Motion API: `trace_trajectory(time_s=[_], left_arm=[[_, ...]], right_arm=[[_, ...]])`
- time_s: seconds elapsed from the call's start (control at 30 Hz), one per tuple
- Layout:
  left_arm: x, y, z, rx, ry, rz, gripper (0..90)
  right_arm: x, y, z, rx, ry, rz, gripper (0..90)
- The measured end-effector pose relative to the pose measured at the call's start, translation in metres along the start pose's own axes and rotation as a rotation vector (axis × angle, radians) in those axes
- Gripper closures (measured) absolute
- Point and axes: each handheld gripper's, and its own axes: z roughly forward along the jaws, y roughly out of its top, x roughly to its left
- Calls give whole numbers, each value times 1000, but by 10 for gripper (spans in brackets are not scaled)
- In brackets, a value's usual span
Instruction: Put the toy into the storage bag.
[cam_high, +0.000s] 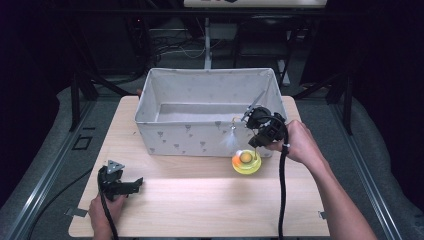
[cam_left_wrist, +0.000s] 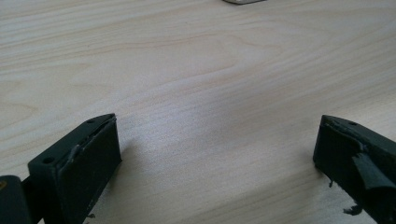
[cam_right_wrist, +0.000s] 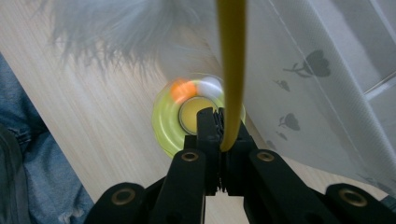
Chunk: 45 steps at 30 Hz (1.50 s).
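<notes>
The right tool (cam_right_wrist: 219, 140) pinches a yellow springy wand (cam_right_wrist: 231, 70) with a white feather, lifting its round yellow-green base (cam_high: 246, 163) by the patterned fabric box's (cam_high: 175, 137) near-right corner (probably for dropping inside), while the spread left tool (cam_high: 120, 184) idles near the bench's (cam_high: 200, 200) near-left corner.

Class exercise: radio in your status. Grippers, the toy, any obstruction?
Right hand-held gripper shut on yellow wand. Left hand-held gripper open over the table. Feather hangs above the yellow base. Fabric bin close behind.

Black two-fingered left gripper (cam_high: 134, 183) with grey three-cornered plate, black right gripper (cam_right_wrist: 223, 140) with brass-ringed screws, trailing black cables, bare forearms
</notes>
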Motion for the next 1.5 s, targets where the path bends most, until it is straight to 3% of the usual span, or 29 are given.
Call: trace_trajectory(time_s=[0.6,1.5], left_arm=[[0,0,0,0,0,0,8],[0,0,0,5,-3,2,8]], right_arm=[[9,20,-29,-43,35,-36,883],[0,44,-72,-55,35,-41,883]])
